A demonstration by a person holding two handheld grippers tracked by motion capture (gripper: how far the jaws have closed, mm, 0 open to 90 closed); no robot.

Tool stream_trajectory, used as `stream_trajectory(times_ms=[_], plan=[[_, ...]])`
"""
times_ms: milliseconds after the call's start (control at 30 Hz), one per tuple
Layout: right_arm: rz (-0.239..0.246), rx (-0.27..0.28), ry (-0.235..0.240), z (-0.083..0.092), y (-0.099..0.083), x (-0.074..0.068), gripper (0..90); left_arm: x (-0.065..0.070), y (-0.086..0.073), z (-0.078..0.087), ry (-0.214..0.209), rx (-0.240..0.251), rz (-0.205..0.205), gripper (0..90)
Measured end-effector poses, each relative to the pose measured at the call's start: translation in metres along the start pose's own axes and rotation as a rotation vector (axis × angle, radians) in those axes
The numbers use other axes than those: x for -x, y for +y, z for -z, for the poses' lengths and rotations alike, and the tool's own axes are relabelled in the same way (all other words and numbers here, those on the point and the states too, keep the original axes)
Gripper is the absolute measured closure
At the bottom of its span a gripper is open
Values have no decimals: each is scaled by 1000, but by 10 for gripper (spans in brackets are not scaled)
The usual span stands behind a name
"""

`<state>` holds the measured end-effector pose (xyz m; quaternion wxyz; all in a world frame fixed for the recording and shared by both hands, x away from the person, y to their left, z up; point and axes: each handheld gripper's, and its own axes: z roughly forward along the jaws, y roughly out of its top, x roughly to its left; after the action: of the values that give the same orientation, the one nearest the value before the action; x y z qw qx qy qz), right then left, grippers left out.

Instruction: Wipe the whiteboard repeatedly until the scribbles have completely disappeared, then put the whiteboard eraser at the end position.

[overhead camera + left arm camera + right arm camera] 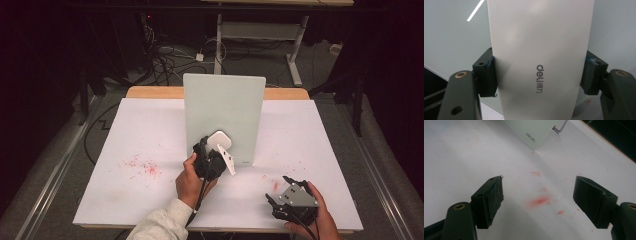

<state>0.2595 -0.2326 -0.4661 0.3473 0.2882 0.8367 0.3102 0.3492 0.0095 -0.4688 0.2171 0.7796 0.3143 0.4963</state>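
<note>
High view: one eraser [220, 139] clamped by left gripper [212, 161] against one whiteboard [223, 107]; right gripper [280, 192] fingers spread, empty.

Bright lit tabletop, dark surroundings, soft close-ups

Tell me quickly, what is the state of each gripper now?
Left gripper: closed on the white eraser, against the upright board.
Right gripper: open, holding nothing, over the table.
</note>
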Motion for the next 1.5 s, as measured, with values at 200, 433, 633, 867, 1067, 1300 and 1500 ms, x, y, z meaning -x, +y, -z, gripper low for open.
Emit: stream_trajectory(times_ms=[200, 433, 633, 867, 1067, 1300, 1500], plan=[[6, 1, 2, 1, 2, -1, 245, -1, -1, 1, -47, 1, 15, 288], [4, 1, 4, 1, 1, -1, 245, -27, 11, 21, -170, 55, 9, 287], [-2, 11, -1, 4, 3, 0, 245, -48, 11, 32, -451, 46, -22, 288], [1, 6, 1, 2, 2, -1, 245, -55, -3, 30, -692, -22, -160, 287], [8, 1, 6, 1, 1, -2, 245, -53, -8, 28, -832, -64, -254, 287], [10, -5, 15, 0, 1, -3, 245, -42, -10, 28, -877, -110, -382, 286], [7, -5, 16, 0, 1, -4, 245, -33, -6, 23, -911, -119, -407, 285]])
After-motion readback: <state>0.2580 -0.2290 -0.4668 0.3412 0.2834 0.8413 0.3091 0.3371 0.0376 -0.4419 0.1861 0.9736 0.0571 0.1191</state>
